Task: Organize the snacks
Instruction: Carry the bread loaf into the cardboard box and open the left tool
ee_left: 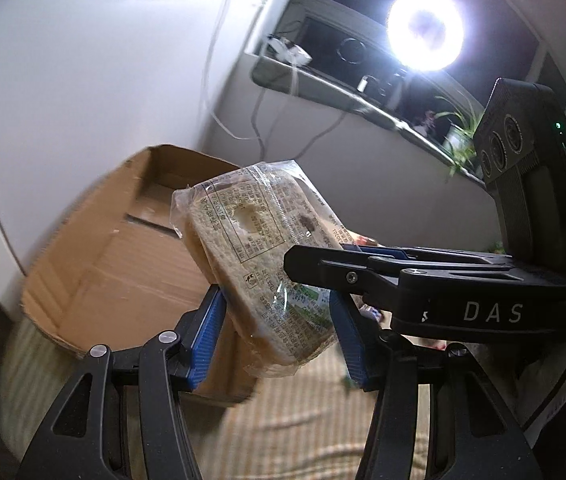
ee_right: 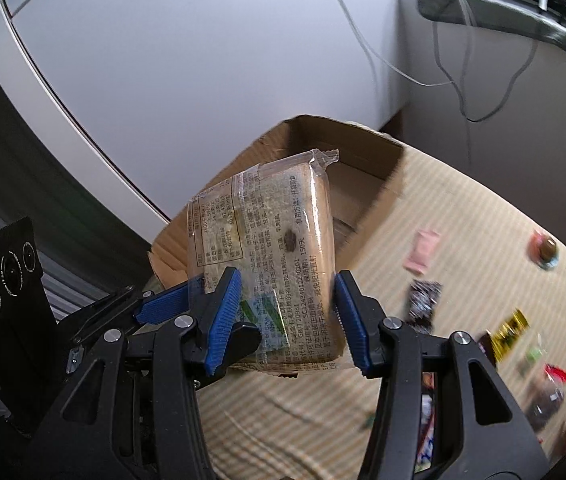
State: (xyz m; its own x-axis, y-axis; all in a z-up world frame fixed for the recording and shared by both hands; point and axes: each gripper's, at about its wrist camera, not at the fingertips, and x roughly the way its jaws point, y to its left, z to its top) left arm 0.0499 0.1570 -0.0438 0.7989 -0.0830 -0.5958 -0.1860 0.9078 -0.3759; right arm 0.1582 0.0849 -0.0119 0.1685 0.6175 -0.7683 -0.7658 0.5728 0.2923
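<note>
I am wielding two black-framed grippers [ee_left: 279, 336] [ee_right: 289, 314] showing ribbed blue pads [ee_right: 225, 314], silver screws [ee_left: 97, 351] and white "DAS" lettering [ee_left: 492, 312].

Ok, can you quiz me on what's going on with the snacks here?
1. True or false: the bread lies inside the box.
2. How many grippers hold the bread? A: one. B: two. C: none.
3. Fill in: the loose snacks lie on a striped ____.

Key
1. False. It is held up in the air, in front of the box.
2. B. The left gripper and the right gripper both clamp it.
3. Cloth.
</note>
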